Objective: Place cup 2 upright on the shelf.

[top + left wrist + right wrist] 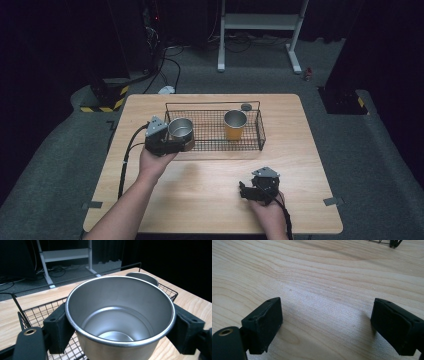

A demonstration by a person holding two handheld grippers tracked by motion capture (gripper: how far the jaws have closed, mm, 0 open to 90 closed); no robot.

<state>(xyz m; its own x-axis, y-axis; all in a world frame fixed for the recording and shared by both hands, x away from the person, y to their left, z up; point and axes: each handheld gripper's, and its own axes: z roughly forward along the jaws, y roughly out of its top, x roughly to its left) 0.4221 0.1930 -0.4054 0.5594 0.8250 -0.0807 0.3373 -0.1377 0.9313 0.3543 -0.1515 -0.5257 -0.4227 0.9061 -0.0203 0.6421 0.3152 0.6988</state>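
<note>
Steel cup (180, 130) is clamped in the left gripper (172, 142), one pad on each side of the wall just below the rim. In the left gripper view the cup (120, 315) sits upright between the two black pads (58, 330), mouth up, inside empty and shiny. It's at the left end of the wire basket (252, 145), over the basket's near-left corner; can't tell from the high view whether the base touches the mesh or hangs just above it. Left gripper view shows basket mesh (37, 315) under and behind the cup.

Second cup (235, 124), steel inside with a yellow-orange outer wall, stands upright in the right half of the basket, well apart from the held one. Its rim (142, 277) shows just behind the held cup in the left gripper view. Small dark round object (246, 106) lies on the table just behind the basket's far rail.

Right gripper (250, 192) is near the front right of the wooden table (210, 200), well apart from the basket. Jaws wide open, nothing between them, just bare tabletop (324, 297) in the right gripper view.
</note>
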